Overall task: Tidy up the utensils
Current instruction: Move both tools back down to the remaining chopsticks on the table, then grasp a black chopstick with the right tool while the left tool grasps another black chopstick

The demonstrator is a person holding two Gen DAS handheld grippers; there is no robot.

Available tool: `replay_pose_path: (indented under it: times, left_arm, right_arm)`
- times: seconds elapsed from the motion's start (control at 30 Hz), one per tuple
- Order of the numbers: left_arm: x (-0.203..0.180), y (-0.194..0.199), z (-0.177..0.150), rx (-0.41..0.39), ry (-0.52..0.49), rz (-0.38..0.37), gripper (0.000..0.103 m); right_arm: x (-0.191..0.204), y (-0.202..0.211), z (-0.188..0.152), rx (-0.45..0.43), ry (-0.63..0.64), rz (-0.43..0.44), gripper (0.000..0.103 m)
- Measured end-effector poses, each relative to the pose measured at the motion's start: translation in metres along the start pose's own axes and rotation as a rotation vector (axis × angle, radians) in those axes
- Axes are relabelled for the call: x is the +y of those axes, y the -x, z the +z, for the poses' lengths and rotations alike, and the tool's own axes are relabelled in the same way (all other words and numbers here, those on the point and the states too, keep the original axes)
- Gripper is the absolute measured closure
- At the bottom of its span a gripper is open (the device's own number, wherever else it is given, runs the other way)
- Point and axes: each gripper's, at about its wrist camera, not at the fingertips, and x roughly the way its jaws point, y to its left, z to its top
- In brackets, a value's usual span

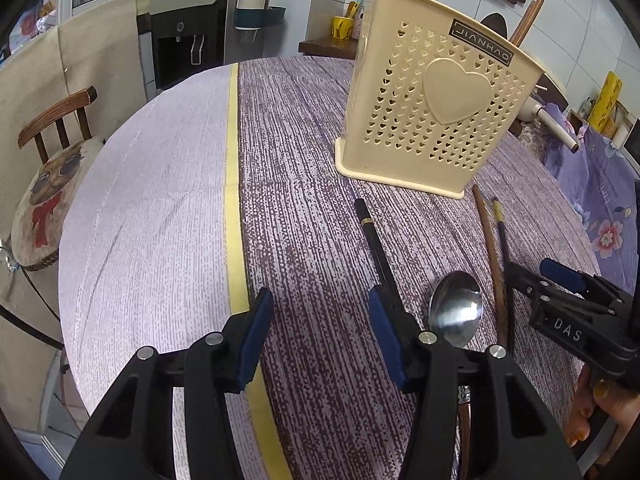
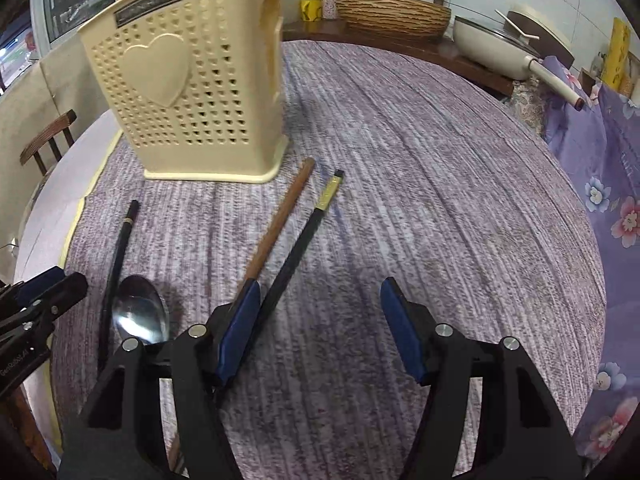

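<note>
Left gripper (image 1: 320, 332) spread wide, holding nothing, low over cloth (image 1: 312, 208); right gripper (image 2: 320, 332) likewise apart and bare. Just beyond: spoon (image 1: 456, 308), black chopstick (image 1: 378, 252), brown chopstick (image 2: 280, 224), gold-banded chopstick (image 2: 308, 232) lying flat. Farther off, upright: cream holder (image 1: 432, 100)

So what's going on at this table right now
A person holds two grippers over a table; the left gripper and the right gripper are both open and empty. A spoon, a brown chopstick and two black chopsticks lie loose on the cloth in front of the cream utensil holder. Nothing is grasped.
</note>
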Motion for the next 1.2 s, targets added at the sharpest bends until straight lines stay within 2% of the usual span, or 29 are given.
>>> replay_pose_path:
  times: [0.13, 0.37, 0.67, 0.87, 1.13, 1.2]
  left_arm:
    - [0.0, -0.001, 0.002, 0.002, 0.003, 0.001, 0.053]
    - [-0.01, -0.005, 0.013, -0.007, -0.022, 0.003, 0.053]
    - [-0.012, -0.013, 0.023, 0.002, -0.023, 0.008, 0.054]
    - [-0.023, -0.021, 0.029, 0.015, -0.044, -0.002, 0.054]
    - [-0.035, -0.032, 0.032, 0.04, -0.081, 0.016, 0.062]
    - [-0.037, -0.033, 0.032, 0.044, -0.088, 0.026, 0.068]
  right_arm:
    - [-0.015, 0.0, 0.0, 0.005, -0.063, 0.036, 0.049]
    - [-0.02, -0.009, 0.01, 0.014, -0.112, 0.057, 0.052]
    - [-0.011, -0.031, 0.037, 0.011, -0.077, -0.014, 0.07]
    - [-0.008, -0.037, 0.044, 0.007, -0.081, 0.007, 0.089]
    - [-0.008, -0.033, 0.04, 0.019, -0.096, 0.068, 0.091]
    - [-0.008, -0.033, 0.04, 0.021, -0.099, 0.071, 0.091]
